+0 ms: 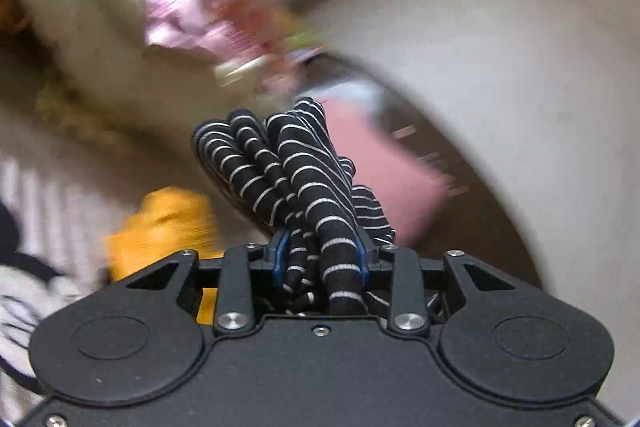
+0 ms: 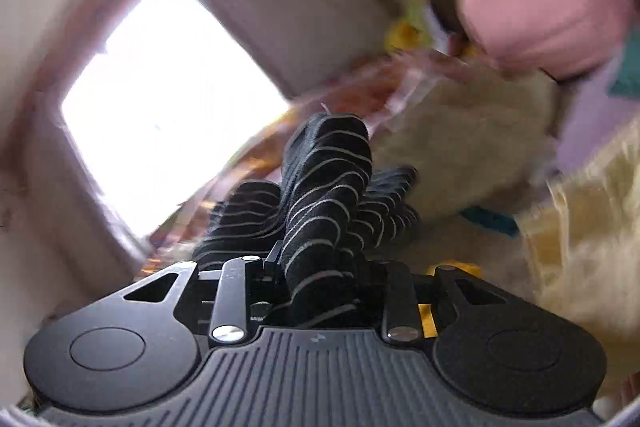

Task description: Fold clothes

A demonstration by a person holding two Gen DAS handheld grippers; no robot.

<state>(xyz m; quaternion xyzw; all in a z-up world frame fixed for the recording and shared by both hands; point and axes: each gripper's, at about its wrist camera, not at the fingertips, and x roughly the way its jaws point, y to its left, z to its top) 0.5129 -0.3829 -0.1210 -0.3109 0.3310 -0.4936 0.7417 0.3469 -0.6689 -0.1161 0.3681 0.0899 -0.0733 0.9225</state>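
in the left wrist view the left hand-held gripper [image 1: 320, 255] is clamped on a thick bunch of the black striped garment [image 1: 296, 171], the cloth gathered in ropes between its blue-edged pads and spilling forward past the tips. the right wrist view shows the same thing on the other side: the right hand-held gripper [image 2: 320, 259] is closed on its own wad of the striped cloth [image 2: 324, 179], which stands up in folds just ahead of the fingers. so the garment hangs in the air between the two hands, pinched at two places, resting on nothing visible.

the step in hand looks like lifting and spreading it before a fold. to do that well, keep both grips firm, draw the hands apart until the cloth between them goes taut and flat, and hold the two ends level so the hem hangs straight. both grips hold a lot of bunched cloth, so it may not open cleanly; a small shake could help.

further off everything is blurred: an orange cloth [image 1: 160, 223] low on the left, a pink item [image 1: 384, 167] beyond the garment, and a bright window [image 2: 160, 99] in the right view. where the garment should be laid down i cannot tell.
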